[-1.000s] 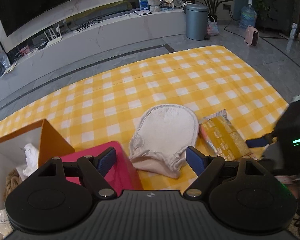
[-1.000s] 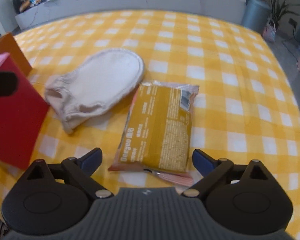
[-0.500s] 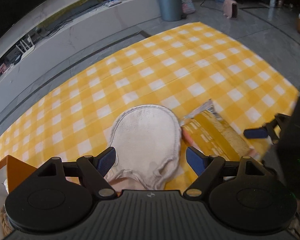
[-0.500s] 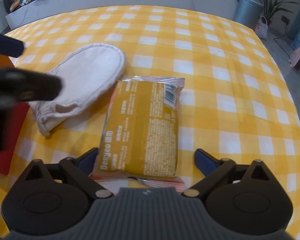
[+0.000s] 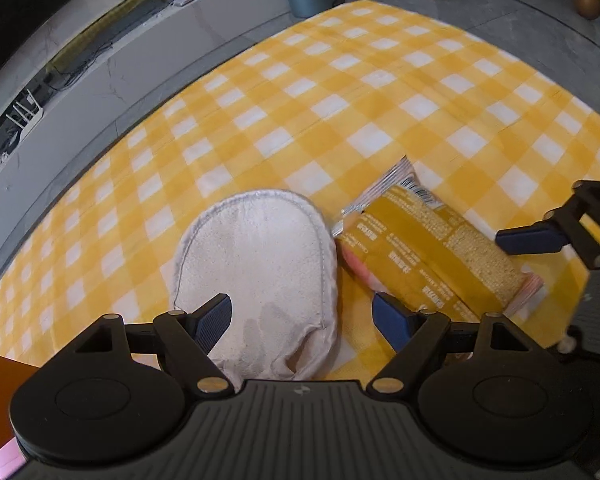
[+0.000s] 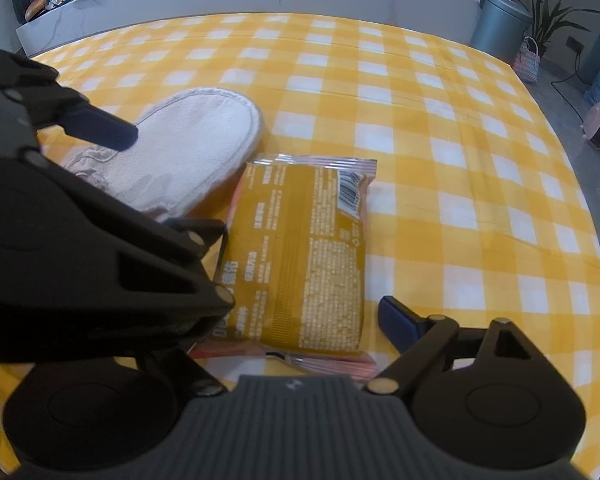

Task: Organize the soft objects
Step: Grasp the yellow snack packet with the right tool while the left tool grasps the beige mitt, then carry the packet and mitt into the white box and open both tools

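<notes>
Left wrist view, mitt: the pale cloth mitt point(image 5: 256, 272) lay flat on the yellow checked cloth point(image 5: 340, 100), cuff end nearest the camera, its right edge just beside the snack packet point(image 5: 432, 256)
Left wrist view, left gripper: the left gripper point(image 5: 302, 320) hung above the cuff with its jaws spread and nothing pinched, one fingertip point(image 5: 214, 318) over the cloth of the mitt and the other over the gap by the packet
Left wrist view, advice: I judged the mitt was the piece being gone for; the cleanest bite looked to be straight down across the gathered cuff, keeping the far finger off the packet so only fabric got taken
Right wrist view, packet: the snack packet point(image 6: 304, 256) lay lengthwise, its near end between the right gripper's fingers, barcode at the far end
Right wrist view, right gripper: the right gripper point(image 6: 304, 320) had been narrowing a little yet was unclenched, its right fingertip point(image 6: 398, 320) clear of the wrapper; the other finger was hidden behind the left gripper's body
Right wrist view, crowding: the two tools sat close, overlapping in view, so I reckoned one should lift clear before the other closed, and that a limp mitt would droop once raised
</notes>
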A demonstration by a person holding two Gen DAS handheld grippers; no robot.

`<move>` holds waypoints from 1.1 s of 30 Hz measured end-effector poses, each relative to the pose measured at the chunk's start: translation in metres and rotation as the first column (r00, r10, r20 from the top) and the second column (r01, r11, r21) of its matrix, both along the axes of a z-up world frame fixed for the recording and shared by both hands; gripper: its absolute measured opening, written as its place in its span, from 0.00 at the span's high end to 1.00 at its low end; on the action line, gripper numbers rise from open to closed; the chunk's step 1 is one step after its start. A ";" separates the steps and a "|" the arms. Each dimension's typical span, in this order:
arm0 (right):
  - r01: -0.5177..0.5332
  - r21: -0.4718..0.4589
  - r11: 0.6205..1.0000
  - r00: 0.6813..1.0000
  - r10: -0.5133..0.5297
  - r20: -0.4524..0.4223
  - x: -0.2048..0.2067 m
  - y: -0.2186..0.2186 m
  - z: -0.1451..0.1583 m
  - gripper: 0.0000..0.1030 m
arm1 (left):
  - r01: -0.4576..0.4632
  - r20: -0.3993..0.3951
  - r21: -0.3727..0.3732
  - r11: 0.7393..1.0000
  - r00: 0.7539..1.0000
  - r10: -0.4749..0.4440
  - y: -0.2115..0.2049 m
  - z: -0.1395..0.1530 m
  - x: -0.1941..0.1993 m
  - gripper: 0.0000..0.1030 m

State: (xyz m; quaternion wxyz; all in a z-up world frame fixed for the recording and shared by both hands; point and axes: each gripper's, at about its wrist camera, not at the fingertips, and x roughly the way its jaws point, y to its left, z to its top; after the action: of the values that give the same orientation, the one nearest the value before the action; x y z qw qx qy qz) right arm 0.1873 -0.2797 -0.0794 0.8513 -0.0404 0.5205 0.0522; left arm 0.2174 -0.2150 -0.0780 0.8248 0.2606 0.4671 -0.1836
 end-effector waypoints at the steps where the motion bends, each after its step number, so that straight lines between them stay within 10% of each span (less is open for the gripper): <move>1: 0.000 0.000 1.000 1.000 0.000 0.000 0.000 0.000 0.000 0.14 | -0.002 0.000 0.004 1.000 1.000 0.002 0.000 -0.002 0.001 0.09; 4: 0.000 0.000 1.000 1.000 0.000 0.001 0.000 0.000 0.000 0.14 | -0.025 0.020 0.038 0.999 1.000 0.024 -0.001 -0.009 0.004 0.12; 8: 0.002 0.006 1.000 1.000 -0.002 -0.001 0.001 -0.001 -0.001 0.13 | -0.134 -0.029 -0.102 0.986 0.991 0.131 0.016 -0.012 0.014 0.67; 12: 0.001 0.004 1.000 1.000 0.000 -0.002 0.001 -0.001 -0.001 0.13 | -0.149 -0.026 -0.141 0.979 0.989 0.146 0.024 -0.010 0.016 0.86; 19: -0.022 0.020 1.000 1.000 0.022 0.010 0.000 -0.003 0.005 0.36 | -0.185 0.002 -0.172 0.968 0.982 0.188 0.027 -0.004 0.010 0.90; 33: 0.059 0.122 0.991 0.996 -0.067 0.061 -0.010 -0.027 0.024 0.41 | -0.051 0.073 -0.397 0.916 0.994 0.087 0.041 0.043 -0.025 0.92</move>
State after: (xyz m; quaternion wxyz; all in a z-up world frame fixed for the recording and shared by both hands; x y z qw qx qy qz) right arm 0.1772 -0.3065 -0.0552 0.8700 0.0257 0.4892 0.0553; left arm 0.1925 -0.1735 -0.0353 0.8863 0.0802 0.3922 -0.2329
